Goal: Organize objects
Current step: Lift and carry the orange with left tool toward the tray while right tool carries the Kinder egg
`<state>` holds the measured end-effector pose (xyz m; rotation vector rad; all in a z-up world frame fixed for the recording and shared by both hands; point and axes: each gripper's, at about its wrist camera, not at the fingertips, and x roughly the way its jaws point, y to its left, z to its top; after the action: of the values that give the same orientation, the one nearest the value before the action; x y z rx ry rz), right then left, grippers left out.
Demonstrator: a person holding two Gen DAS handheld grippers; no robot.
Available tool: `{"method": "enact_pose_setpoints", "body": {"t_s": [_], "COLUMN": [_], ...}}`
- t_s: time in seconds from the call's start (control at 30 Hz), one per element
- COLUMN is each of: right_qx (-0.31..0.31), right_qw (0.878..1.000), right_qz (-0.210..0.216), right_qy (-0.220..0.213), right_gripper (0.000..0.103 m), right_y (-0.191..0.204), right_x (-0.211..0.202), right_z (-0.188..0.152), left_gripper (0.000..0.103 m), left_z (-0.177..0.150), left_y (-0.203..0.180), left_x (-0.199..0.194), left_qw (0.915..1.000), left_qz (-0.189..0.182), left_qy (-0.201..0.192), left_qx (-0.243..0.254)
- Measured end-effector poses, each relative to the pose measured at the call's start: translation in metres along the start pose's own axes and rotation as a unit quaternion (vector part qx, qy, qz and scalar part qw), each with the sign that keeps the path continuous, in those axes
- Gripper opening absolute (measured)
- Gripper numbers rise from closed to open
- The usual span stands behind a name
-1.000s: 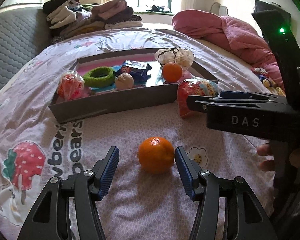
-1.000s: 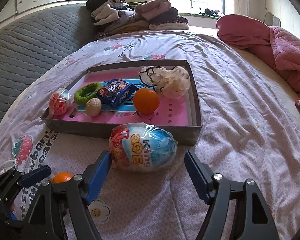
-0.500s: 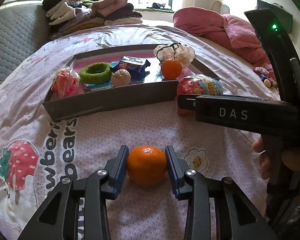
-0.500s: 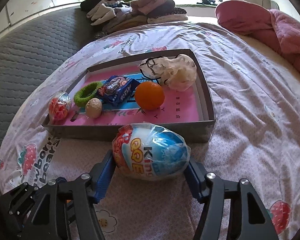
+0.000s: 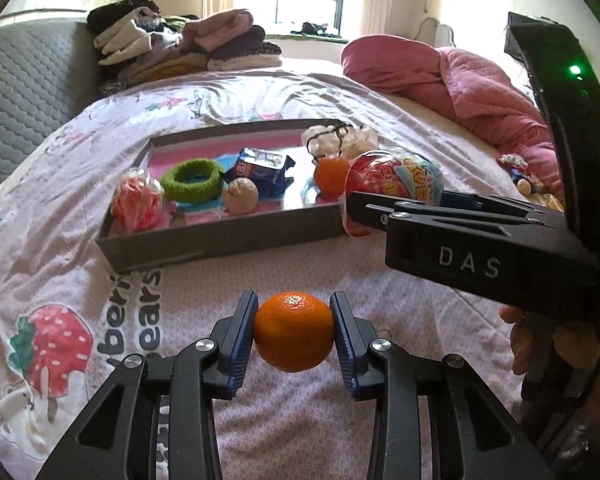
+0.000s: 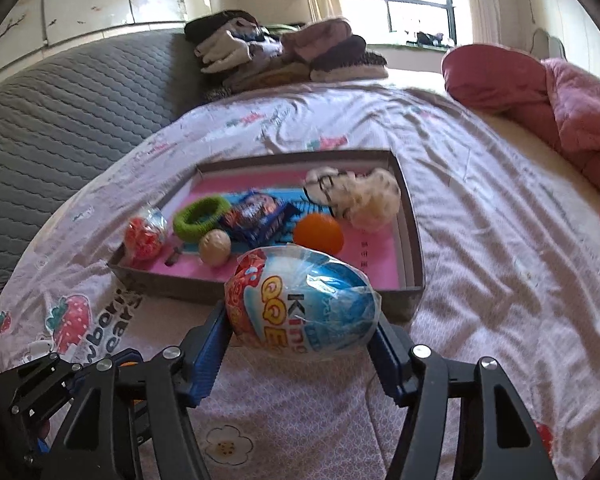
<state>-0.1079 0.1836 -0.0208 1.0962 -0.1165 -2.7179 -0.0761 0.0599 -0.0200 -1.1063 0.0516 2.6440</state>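
bed: soft rumpled sheet, bedroom, clothes piled far back
left gripper: clamped on the orange, low over the sheet
right gripper: closed round the toy egg, in front of the tray
egg axis: long way across the jaws, red end left
risk: slick wrapper, egg could squirt out; might clip the tray wall

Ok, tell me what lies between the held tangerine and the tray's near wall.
Only bare printed bedsheet separates the tangerine from the tray wall, seen in the left wrist view.
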Motion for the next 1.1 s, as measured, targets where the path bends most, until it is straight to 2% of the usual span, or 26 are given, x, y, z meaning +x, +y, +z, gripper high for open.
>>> {"method": "enact_pose_setpoints", "body": {"t_s": [0.77, 1.1], "right_qx": [0.007, -0.002], "right_qw": [0.998, 0.997], "right_qz": [0.001, -0.008], "right_qy": [-0.056, -0.073], "right_gripper": [0.064, 0.064], "right_y": [-0.004, -0.004], "right_x": [-0.022, -0.025], "right_z": [0.026, 0.043], "left_gripper": [0.038, 0.038], "left_z": [0.044, 0.07], "left_y": [0.023, 0.038], "left_x": [-0.006, -0.001], "left_qw": [0.9987, 0.9967], "left_qz": [0.028, 0.053], "left_qy": [-0.036, -0.056], "left_qx": [-0.025, -0.025]}}
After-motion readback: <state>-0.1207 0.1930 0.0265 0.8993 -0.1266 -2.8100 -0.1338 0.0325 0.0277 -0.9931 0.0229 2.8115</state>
